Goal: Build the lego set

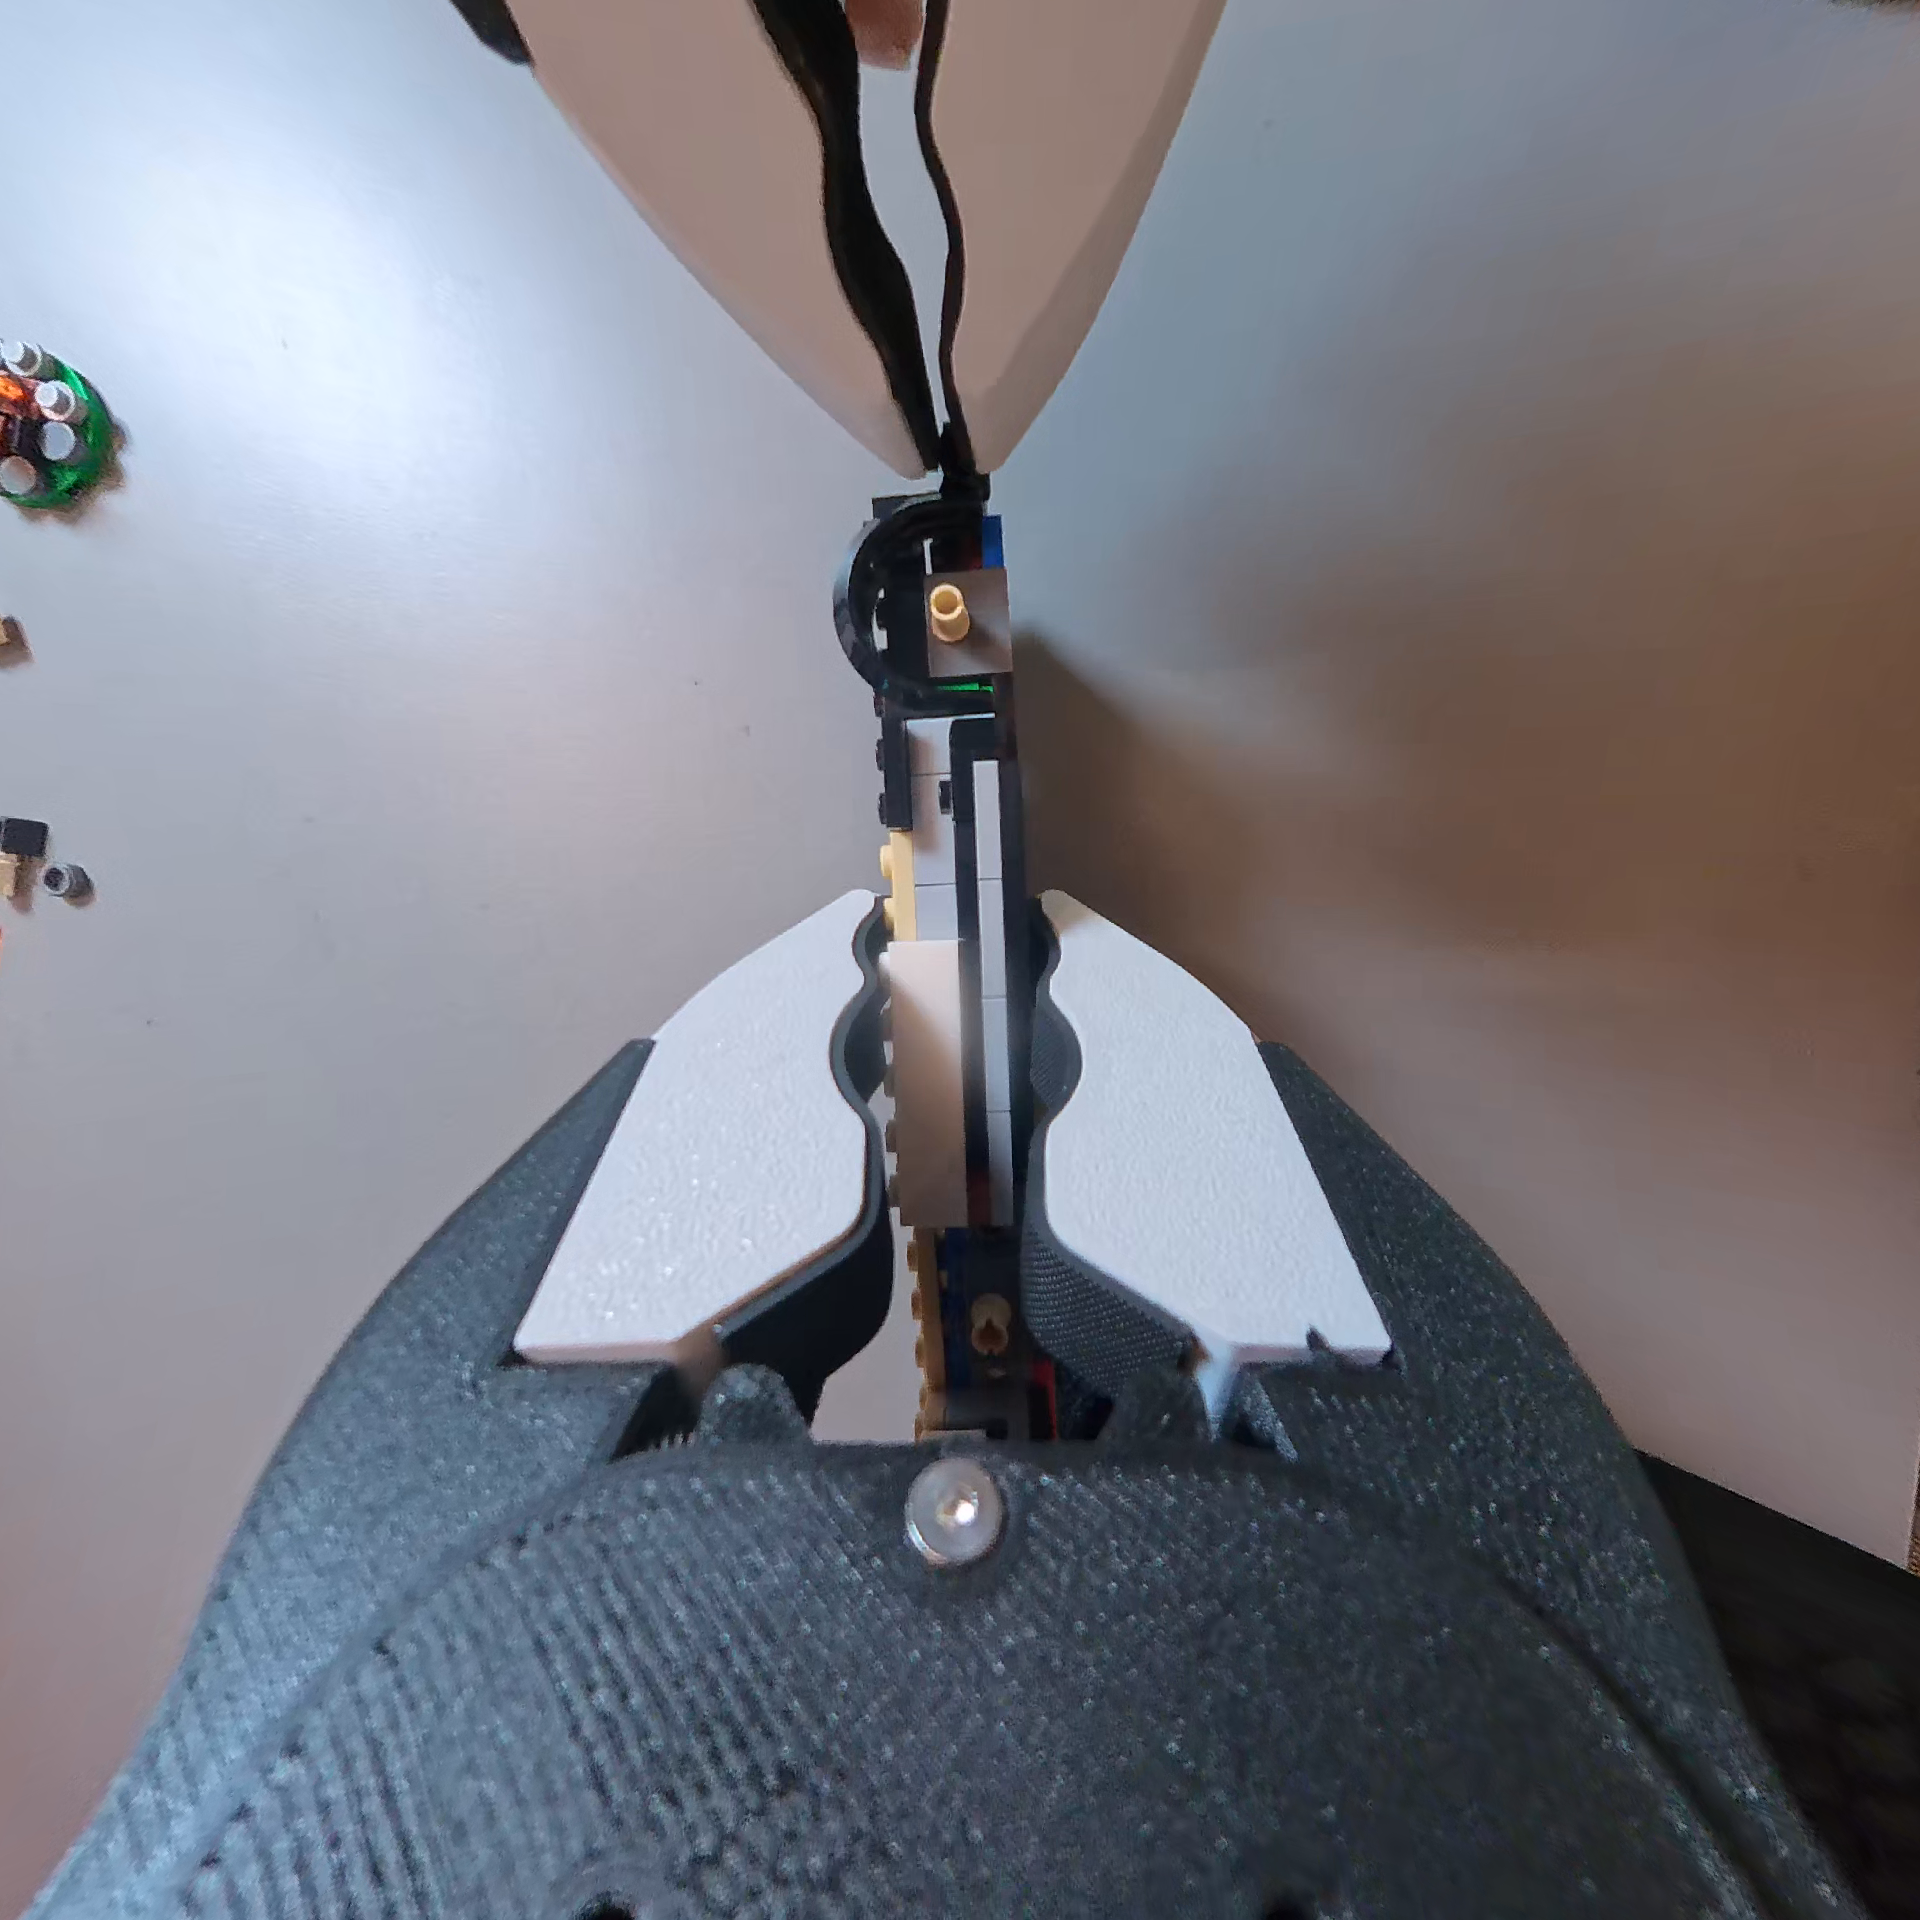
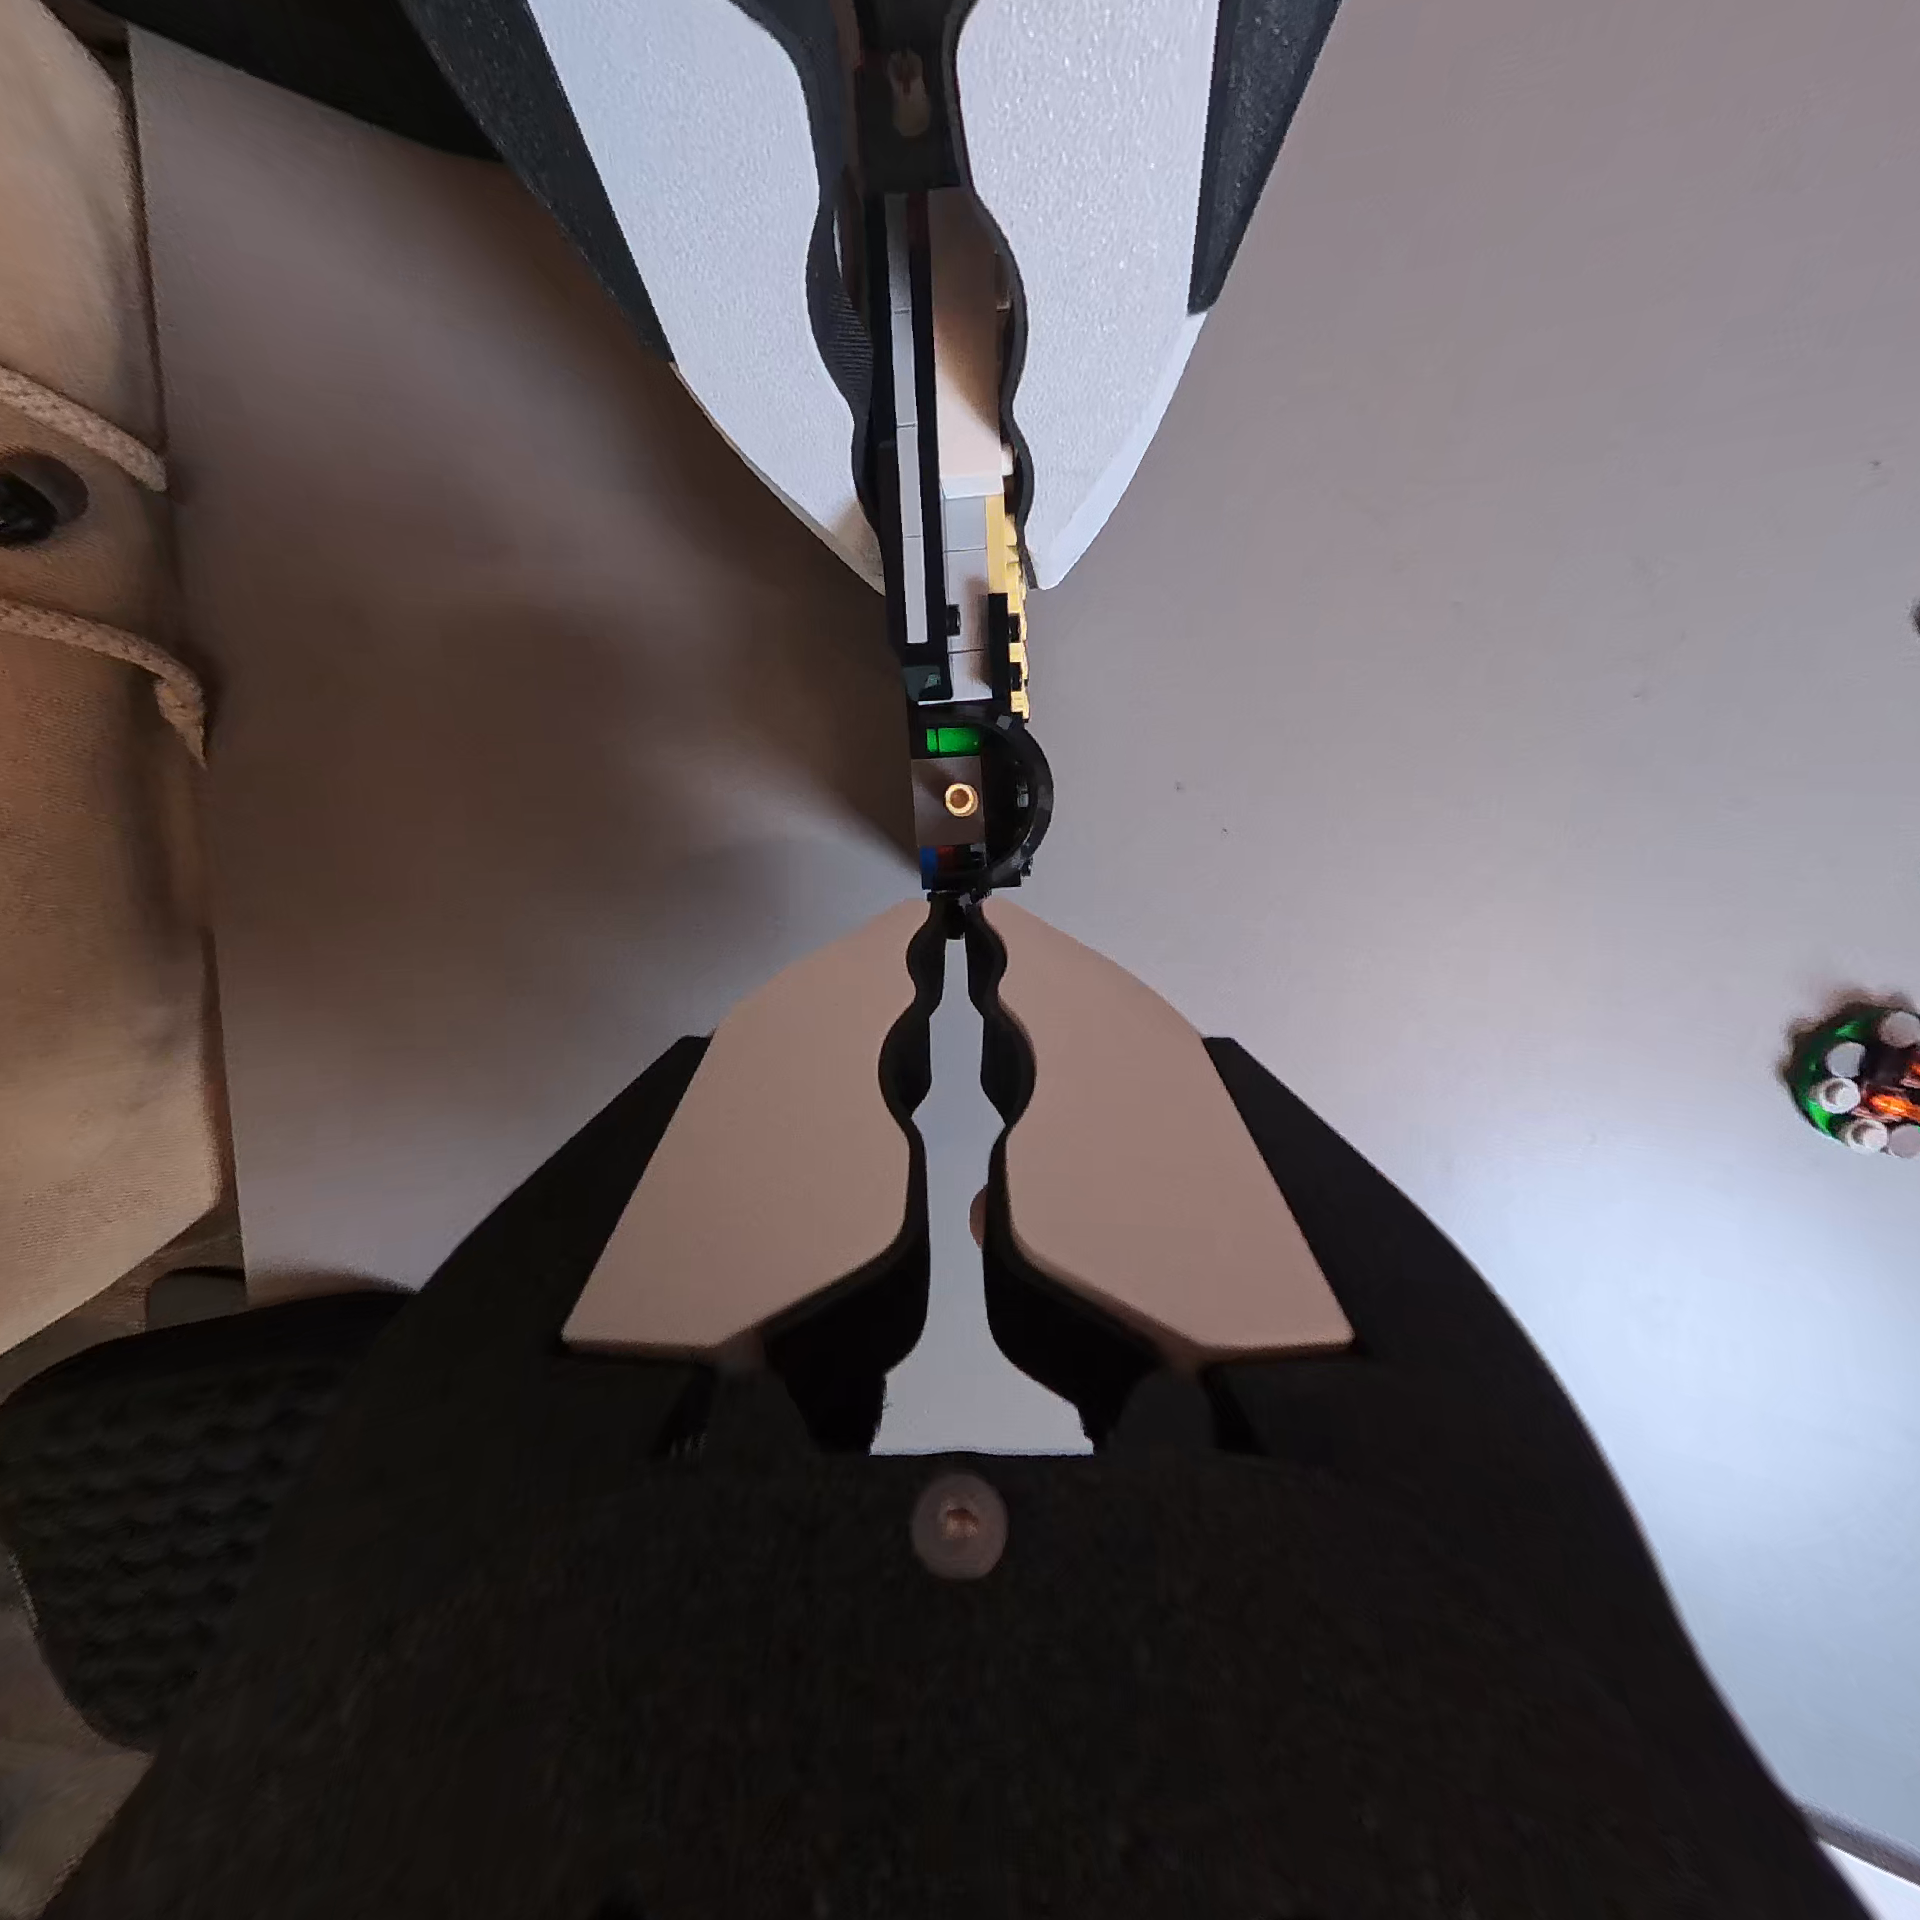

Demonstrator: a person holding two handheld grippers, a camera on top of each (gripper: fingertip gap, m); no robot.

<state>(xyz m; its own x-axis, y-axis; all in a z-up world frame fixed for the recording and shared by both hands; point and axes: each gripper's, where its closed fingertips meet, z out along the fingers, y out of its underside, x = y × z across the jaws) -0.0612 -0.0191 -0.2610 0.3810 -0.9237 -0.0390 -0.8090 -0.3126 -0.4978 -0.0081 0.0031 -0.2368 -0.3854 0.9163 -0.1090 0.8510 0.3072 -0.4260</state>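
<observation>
My left gripper (image 1: 956,920) is shut on a long, narrow brick model (image 1: 935,821) of black, grey and tan pieces. Both pads press on its sides and its far end sticks out ahead. That end carries a grey block with a tan pin (image 1: 966,621) and a black arch. My right gripper (image 2: 956,914) faces it from the opposite side. Its fingertips are pinched on a small black piece (image 2: 951,902) at the very tip of the model (image 2: 961,800). The left gripper (image 2: 951,566) shows at the top of the right wrist view, and the right gripper (image 1: 951,468) at the top of the left wrist view.
Both grippers are above a pale table (image 1: 416,727). A round green piece with grey studs (image 1: 47,431) lies off to the side and also shows in the right wrist view (image 2: 1860,1070). Small loose bricks (image 1: 26,836) lie near it. A person's beige garment with a cord (image 2: 83,623) is at the table's edge. About 7 centimetres separates my left fingertips from my right.
</observation>
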